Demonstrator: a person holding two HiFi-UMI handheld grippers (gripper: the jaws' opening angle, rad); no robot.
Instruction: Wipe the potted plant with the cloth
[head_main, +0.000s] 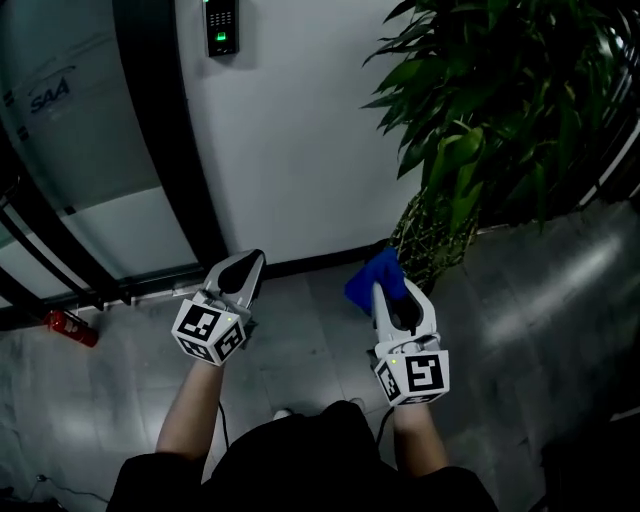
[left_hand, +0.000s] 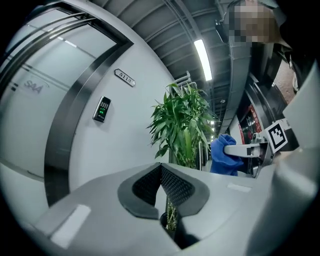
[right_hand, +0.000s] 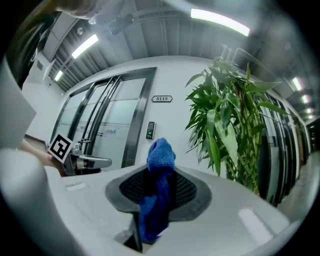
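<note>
The right gripper (head_main: 392, 300) pinches the cloth (right_hand: 160, 155) between its jaws, with the plant (head_main: 480, 110) ahead and apart from it, and the left gripper (head_main: 243, 268) is closed on nothing.

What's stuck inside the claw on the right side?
A blue cloth is pinched in the right claw. Its bunched top sticks out past the claw and a tail hangs down. The squeezed middle part is covered by the claw.
</note>
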